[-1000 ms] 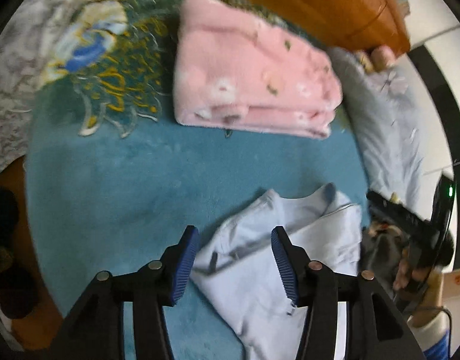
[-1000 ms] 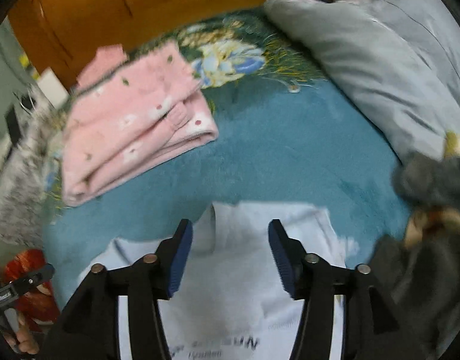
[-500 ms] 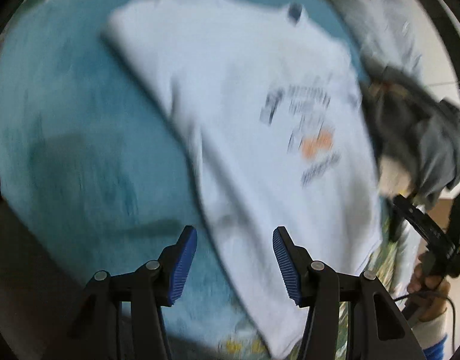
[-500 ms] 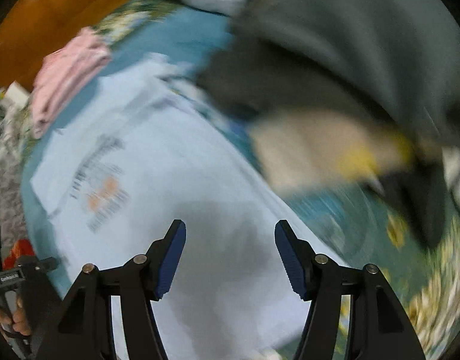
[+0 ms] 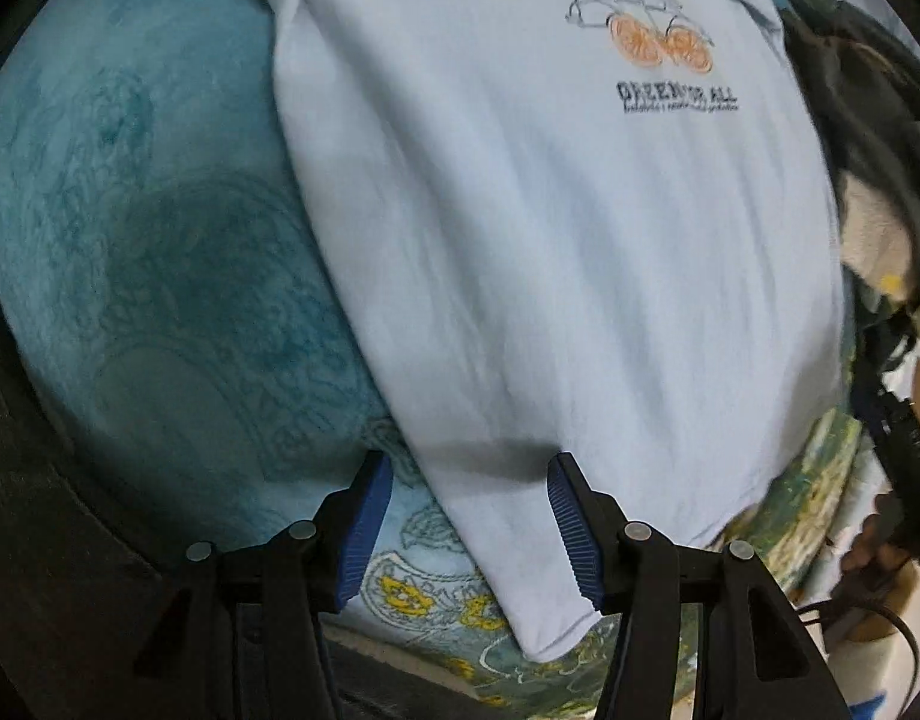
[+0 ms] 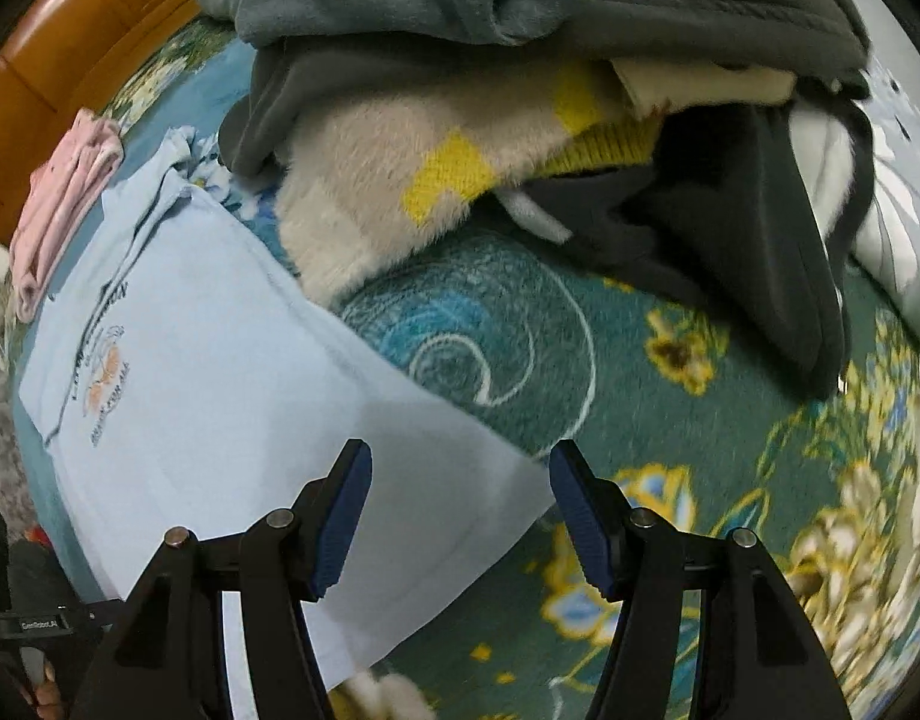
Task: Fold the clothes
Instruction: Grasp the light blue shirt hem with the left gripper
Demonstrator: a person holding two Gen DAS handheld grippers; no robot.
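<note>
On teal blanket point(image 5: 129, 210), pale T-shirt point(image 5: 550, 240), collar cut off, both grippers' fingers apart, empty.

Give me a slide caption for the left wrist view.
Open left tool poised over the hem corner of a pale blue printed T-shirt spread on a teal blanket.

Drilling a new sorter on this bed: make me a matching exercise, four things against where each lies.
Things:
1. light blue T-shirt
2. pink garment
3. pile of grey and cream clothes
4. right tool

Places:
A. heaped at the far side
B. folded, beyond the shirt's collar end
C. spread flat on the blanket
D. open over the shirt's hem corner

Pairs: 1-C, 2-B, 3-A, 4-D
</note>
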